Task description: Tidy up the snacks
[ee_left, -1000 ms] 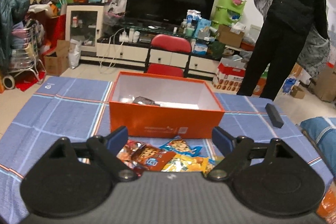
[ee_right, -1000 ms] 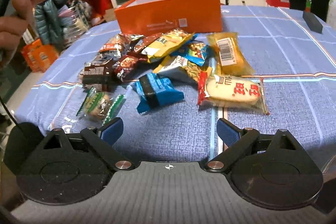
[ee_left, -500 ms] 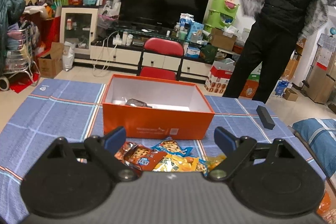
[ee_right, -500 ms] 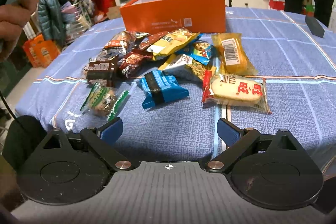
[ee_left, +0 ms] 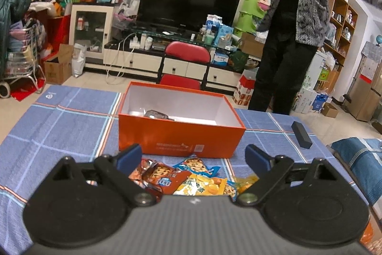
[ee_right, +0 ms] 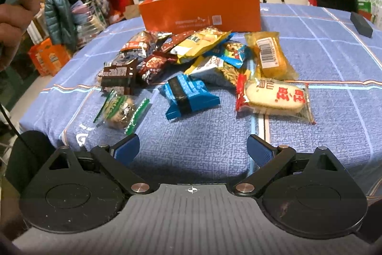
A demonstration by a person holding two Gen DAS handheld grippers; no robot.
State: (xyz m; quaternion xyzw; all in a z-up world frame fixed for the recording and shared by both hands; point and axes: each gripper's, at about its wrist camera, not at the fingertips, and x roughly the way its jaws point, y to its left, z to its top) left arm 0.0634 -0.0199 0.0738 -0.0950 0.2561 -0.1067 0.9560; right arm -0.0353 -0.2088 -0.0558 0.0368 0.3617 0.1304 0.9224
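Note:
An open orange box (ee_left: pixel 181 138) stands on the blue checked tablecloth (ee_left: pixel 59 135) with a dark packet (ee_left: pixel 156 114) inside. In front of it lies a pile of snack packets (ee_right: pixel 198 49): a blue one (ee_right: pixel 188 93), a white cracker pack with red letters (ee_right: pixel 274 97), a yellow pack with a barcode (ee_right: pixel 269 56), a brown chocolate pack (ee_right: pixel 117 78) and a green-edged cookie packet (ee_right: pixel 119 109). My left gripper (ee_left: pixel 192 155) hovers over the pile's far end, facing the box. Its jaws are opening with nothing between them. My right gripper (ee_right: pixel 193 147) is open and empty, short of the pile's near edge.
A small black box (ee_left: pixel 301 135) lies on the cloth at the right. Beyond the table stand a person (ee_left: pixel 293 40) in a grey coat and a red chair (ee_left: pixel 186 56). A blue cushion (ee_left: pixel 358 159) is at the right edge. The table's left edge (ee_right: pixel 47 92) drops off beside the pile.
The left jaws have spread slightly wider. The person behind the table has pulled the coat on. The right gripper and the snacks have not moved.

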